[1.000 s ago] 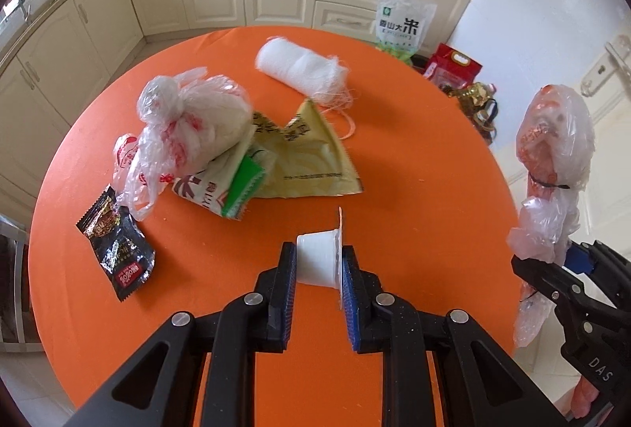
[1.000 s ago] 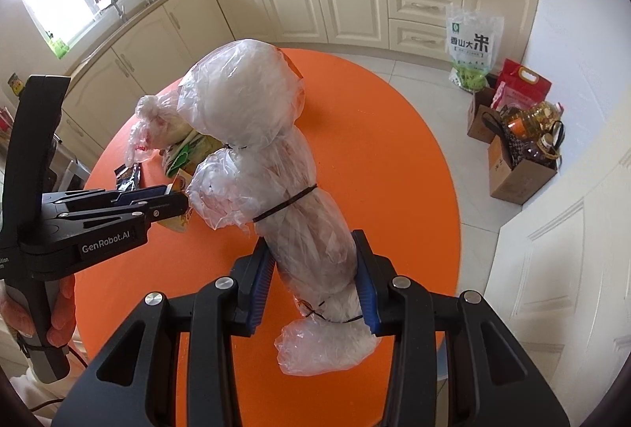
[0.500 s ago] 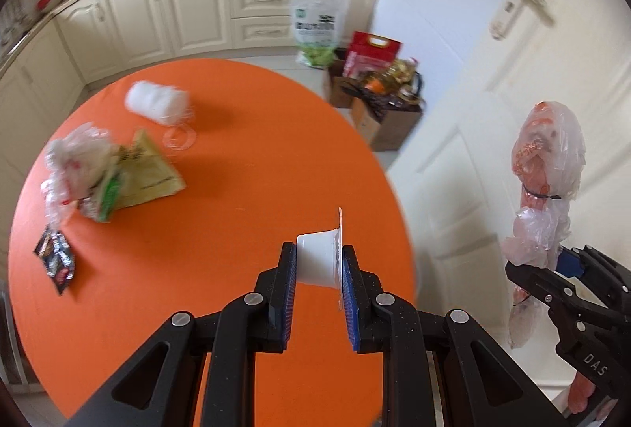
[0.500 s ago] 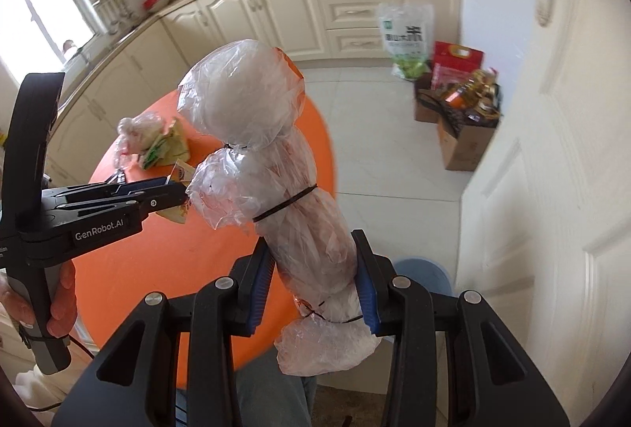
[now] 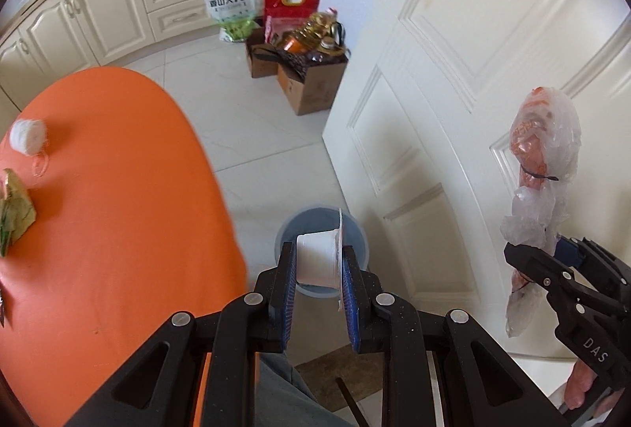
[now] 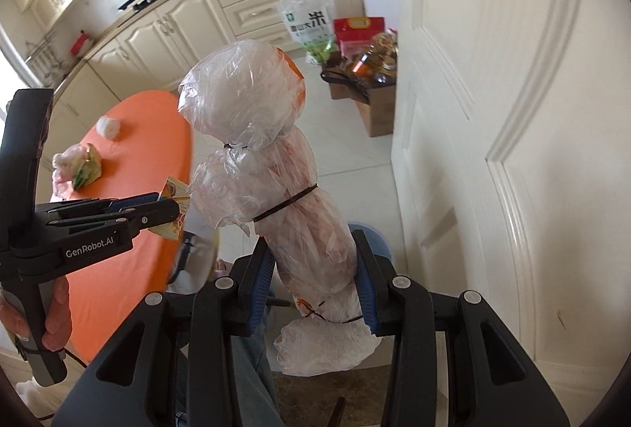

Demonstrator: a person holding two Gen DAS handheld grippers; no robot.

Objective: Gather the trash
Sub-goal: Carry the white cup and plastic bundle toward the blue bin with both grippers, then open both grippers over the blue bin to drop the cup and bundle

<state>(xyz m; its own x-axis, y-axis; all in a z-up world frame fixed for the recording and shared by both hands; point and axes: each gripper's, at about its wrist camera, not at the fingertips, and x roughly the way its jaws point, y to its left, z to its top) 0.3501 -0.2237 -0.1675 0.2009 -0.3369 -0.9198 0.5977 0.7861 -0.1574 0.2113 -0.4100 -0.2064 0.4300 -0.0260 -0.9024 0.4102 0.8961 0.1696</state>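
Note:
My left gripper (image 5: pixel 317 254) is shut on a small white plastic cup (image 5: pixel 315 267) with a peeled foil lid. It hangs past the orange table's (image 5: pixel 118 229) edge, right above a blue-grey bin (image 5: pixel 323 225) on the floor. My right gripper (image 6: pixel 311 249) is shut on a long clear plastic bag bundle (image 6: pixel 276 158) tied with black bands, over the same bin (image 6: pixel 380 243). In the left wrist view, the right gripper (image 5: pixel 552 263) and its bag (image 5: pixel 546 150) show at the right. The right wrist view has the left gripper (image 6: pixel 173 208) at its left.
A white net wad (image 5: pixel 27 137) and a yellow wrapper (image 5: pixel 14 206) lie on the table. A white door (image 5: pixel 473 72) stands close on the right. Cardboard boxes with bottles (image 5: pixel 311 83) and a rice bag (image 5: pixel 232 0) sit by the cabinets. A person's trouser leg (image 5: pixel 276 395) is below.
Both grippers have swung right, off the table and out over the floor beside the door. The bin has come into view under them. Both grips are unchanged.

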